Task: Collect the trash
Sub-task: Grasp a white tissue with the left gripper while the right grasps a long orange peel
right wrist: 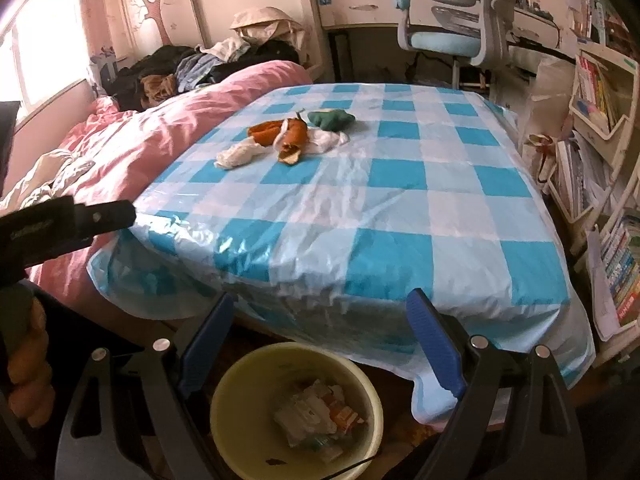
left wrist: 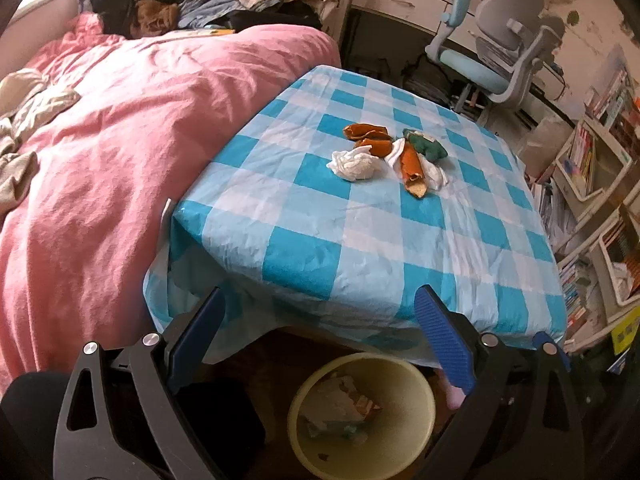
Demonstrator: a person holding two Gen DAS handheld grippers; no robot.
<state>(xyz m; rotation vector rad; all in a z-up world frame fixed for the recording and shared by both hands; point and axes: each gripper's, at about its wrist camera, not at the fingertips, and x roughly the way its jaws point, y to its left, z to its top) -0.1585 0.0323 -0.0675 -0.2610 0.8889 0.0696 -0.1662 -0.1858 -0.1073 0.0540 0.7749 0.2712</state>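
Left gripper held low at near edge of tabletop, fingers spread wide, nothing between them, aimed forward and slightly down. Right gripper in same low pose beside it, blue fingers also wide apart and empty. Left hand visible at left edge of right wrist view, wrapped around handle, black body of left gripper jutting toward table corner. Directly below both grippers, on floor just under tabletop's near edge: pale yellow bin with paper and wrapper scraps already inside. Blue-and-white checked plastic cloth over tabletop, draped over near edge. Trash pile toward far middle of tabletop, well apart from both grippers: crumpled white tissue nearest, orange peels touching it, second white tissue under a peel, crumpled green wrapper at back. Pink bed flush against left side of table, clothes heap at far end. Desk chair and bookshelves at far right.
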